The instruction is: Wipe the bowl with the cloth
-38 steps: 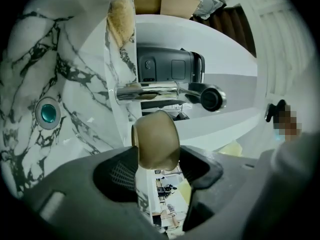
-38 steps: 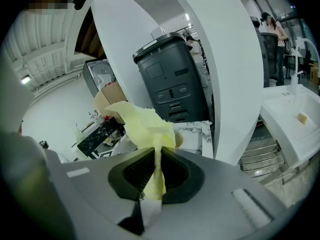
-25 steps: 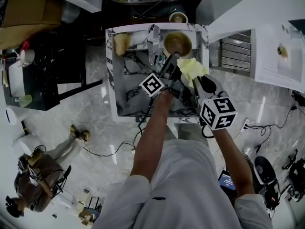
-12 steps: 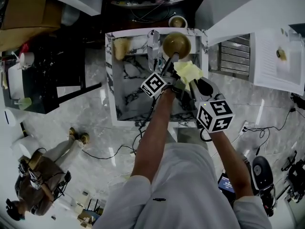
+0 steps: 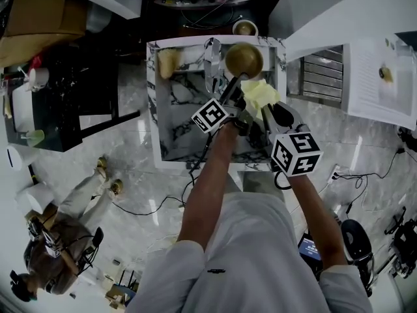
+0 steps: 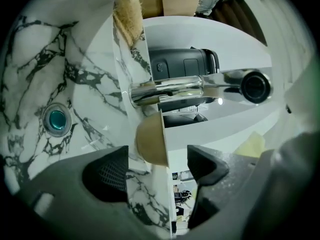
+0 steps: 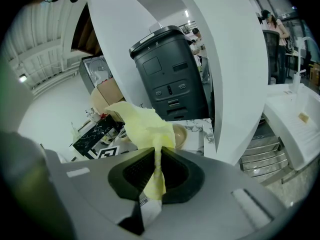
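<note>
Where the bowl lies: the bowl (image 5: 244, 59) sits on the back ledge of the marble sink (image 5: 179, 119), just right of the faucet (image 5: 210, 60). In the left gripper view it shows edge-on, at the mouth of the gap between the jaws.
Left gripper (image 6: 158, 159): the jaws stand spread wide and have just been opening. The bowl is in line between them, and neither of the pads (image 6: 112, 170) presses on it.
Right gripper (image 7: 156, 156): the jaws are pinched on the yellow cloth (image 7: 142, 124). A thin strip hangs down between the pads, and the rest bunches up above the tips.
Cloth against bowl: in the head view the cloth lies just beside the bowl, nearer the person and to the right. Whether the two touch cannot be told.
Left arm: the bare forearm reaches forward over the basin. The gripper is rolled onto its side, so the sink's wall runs upright in its own view, with the drain (image 6: 56, 120) off to the left.
Right arm: the forearm is held alongside the left one, and the gripper tilts downward, its marker cube facing up.
Count: one bowl, one cloth, one faucet, one drain, two grippers.
</note>
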Demonstrator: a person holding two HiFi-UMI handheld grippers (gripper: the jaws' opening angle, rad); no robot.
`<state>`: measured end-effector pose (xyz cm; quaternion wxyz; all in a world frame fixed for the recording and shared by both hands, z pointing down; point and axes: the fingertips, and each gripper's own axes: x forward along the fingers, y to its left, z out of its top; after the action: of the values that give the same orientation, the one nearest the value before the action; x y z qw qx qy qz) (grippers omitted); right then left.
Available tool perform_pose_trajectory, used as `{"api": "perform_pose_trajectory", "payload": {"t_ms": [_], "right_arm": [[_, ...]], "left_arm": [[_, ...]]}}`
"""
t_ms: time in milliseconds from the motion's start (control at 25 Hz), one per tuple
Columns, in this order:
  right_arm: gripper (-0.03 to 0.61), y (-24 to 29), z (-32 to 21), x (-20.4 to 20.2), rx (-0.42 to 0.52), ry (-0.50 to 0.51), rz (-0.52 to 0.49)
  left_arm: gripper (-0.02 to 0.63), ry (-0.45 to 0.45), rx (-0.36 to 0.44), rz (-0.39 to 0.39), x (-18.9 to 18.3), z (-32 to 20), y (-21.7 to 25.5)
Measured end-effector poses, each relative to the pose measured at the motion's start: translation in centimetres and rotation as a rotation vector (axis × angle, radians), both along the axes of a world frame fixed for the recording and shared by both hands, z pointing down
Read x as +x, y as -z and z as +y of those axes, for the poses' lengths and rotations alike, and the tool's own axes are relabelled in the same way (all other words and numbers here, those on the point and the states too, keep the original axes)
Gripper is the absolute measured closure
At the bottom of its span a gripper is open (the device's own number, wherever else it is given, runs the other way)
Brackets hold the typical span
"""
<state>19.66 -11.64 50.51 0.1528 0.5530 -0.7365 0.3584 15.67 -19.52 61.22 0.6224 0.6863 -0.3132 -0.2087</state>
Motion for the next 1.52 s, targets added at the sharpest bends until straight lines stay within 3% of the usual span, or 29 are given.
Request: {"api": "perform_pose_trajectory", "payload": {"t_ms": [200,320,480,640,880,1000,1160,1520], "right_arm": [[0.54,0.1,0.1,0.1,0.005,-0.012,0.001],[0.54,0.1,0.3,0.2,0.007,-0.019,0.008],[0.54,0.0,0.5,0.3,0.007,-0.032,0.013],[0.54,0.3,1.0,-0.1,0.009,-0.029,0.008],[0.54,0.6,2.2,-1.3,0.019,-0.023,0.022],[0.54,0.5,2.9,-1.8,0.03,-0.021,0.037],[0.54,-0.1,4.5,-3.0,0.024,0.002,0.064],[0.538,-3.3,7.9,-4.0,-0.015,-0.043,0.116]], "left_arm": [[0.256,-0.084,0.046,-0.061,-0.8,2.4,1.5],[0.32,-0.155,0.095,-0.159,-1.6,4.3,2.5],[0.43,-0.223,0.165,-0.342,-3.3,6.3,3.7],[0.608,-0.257,0.271,-0.531,-5.3,7.6,6.3],[0.611,-0.322,0.415,-0.757,-7.4,9.5,9.9],[0.611,-0.342,0.447,-0.853,-8.7,10.8,11.1],[0.611,-0.381,0.381,-0.882,-10.3,13.0,11.1],[0.611,-0.448,0.392,-0.951,-13.8,17.4,11.6]]}}
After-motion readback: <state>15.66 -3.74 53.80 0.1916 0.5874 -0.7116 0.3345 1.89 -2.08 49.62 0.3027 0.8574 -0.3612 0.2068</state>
